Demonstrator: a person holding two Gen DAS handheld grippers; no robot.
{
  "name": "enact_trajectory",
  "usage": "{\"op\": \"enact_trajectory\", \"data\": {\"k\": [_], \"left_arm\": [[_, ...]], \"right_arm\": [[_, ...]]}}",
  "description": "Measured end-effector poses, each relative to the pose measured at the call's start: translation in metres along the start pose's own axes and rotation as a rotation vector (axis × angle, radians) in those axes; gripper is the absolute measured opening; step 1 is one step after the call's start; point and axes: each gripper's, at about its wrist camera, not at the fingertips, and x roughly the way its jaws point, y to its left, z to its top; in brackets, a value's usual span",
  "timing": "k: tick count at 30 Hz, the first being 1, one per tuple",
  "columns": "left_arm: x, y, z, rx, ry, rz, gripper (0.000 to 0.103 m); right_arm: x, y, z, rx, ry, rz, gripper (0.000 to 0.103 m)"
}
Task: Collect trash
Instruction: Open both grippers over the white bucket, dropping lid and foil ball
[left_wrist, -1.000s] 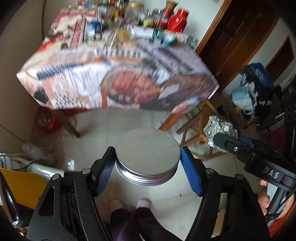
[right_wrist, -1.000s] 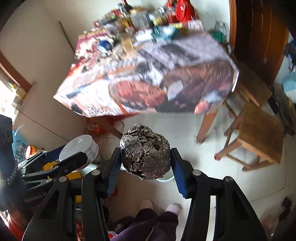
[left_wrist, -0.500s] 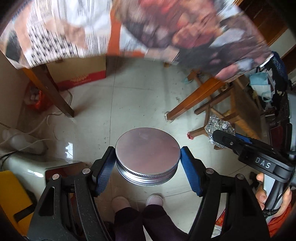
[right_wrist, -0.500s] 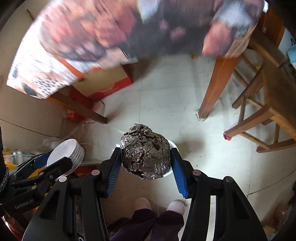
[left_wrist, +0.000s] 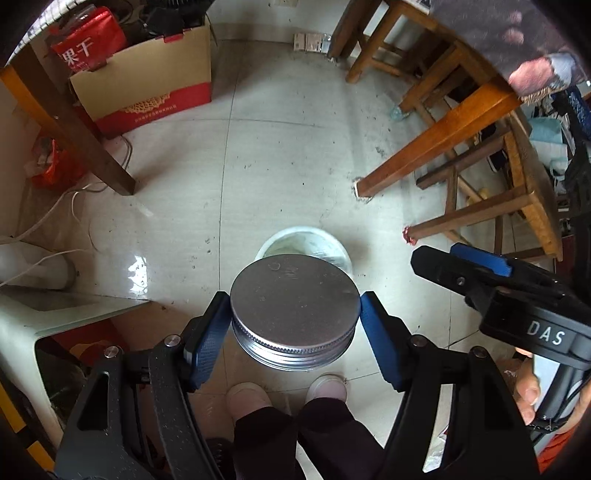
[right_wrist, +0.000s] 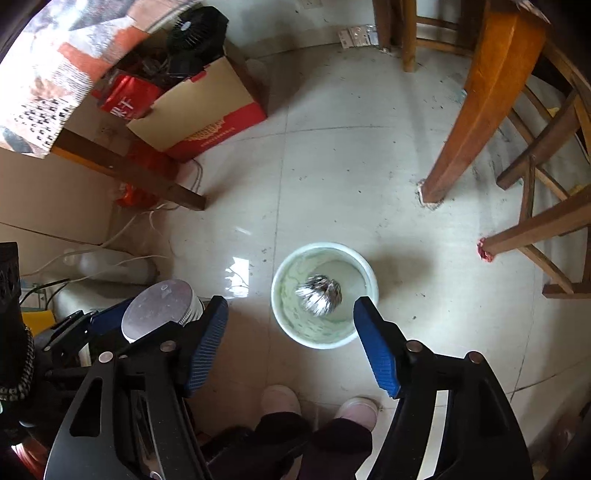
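Floor first: pale glossy tiles (right_wrist: 332, 177) run under everything, with the orange-brown wooden table leg (right_wrist: 476, 110) and the wooden stool frame (right_wrist: 546, 221) off to my right and the tan-and-red cardboard box (right_wrist: 207, 114) of odds and ends at the back left, beneath the edge of the printed tablecloth (right_wrist: 48, 74). None of these crowds the drop; the space straight below me is free.

A second ago I was looking across at the tabletop. Now both my cameras look down at the round white plastic bucket (right_wrist: 364, 269) standing on the tiles just ahead of my pink slippers (right_wrist: 280, 400).

My right gripper (right_wrist: 291, 314) was clamped on the crumpled silver foil ball (right_wrist: 319, 295) half a second ago. Its blue pads now stand wide apart with nothing between them, and the ball shows as a motion-streaked blur inside the bucket's rim, falling or just landed. One piece of trash is as good as collected.

My left gripper (left_wrist: 295, 317) is clenched on the round silver screw-thread metal lid (left_wrist: 295, 295), gripped by its edges, flat face up. In the left view the lid hangs over the bucket's near rim and hides most of the opening. I judge it should go next: ease forward until it is centred, then let go, or it may clip the rim and roll away.
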Motion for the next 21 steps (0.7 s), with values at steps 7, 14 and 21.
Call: {"op": "enact_trajectory", "data": {"k": [7, 14, 21], "left_arm": [[0.014, -0.013, 0.007, 0.017, 0.065, -0.018, 0.070], [0.008, -0.027, 0.016, -0.002, 0.134, -0.022, 0.071], [-0.054, -0.043, 0.022, 0.031, 0.074, -0.001, 0.071]], "right_arm": [[-0.015, -0.014, -0.002, 0.046, -0.004, -0.035, 0.067], [-0.054, -0.014, 0.002, 0.051, -0.041, -0.066, 0.067], [-0.104, 0.005, 0.008, 0.063, -0.085, -0.064, 0.067]]}}
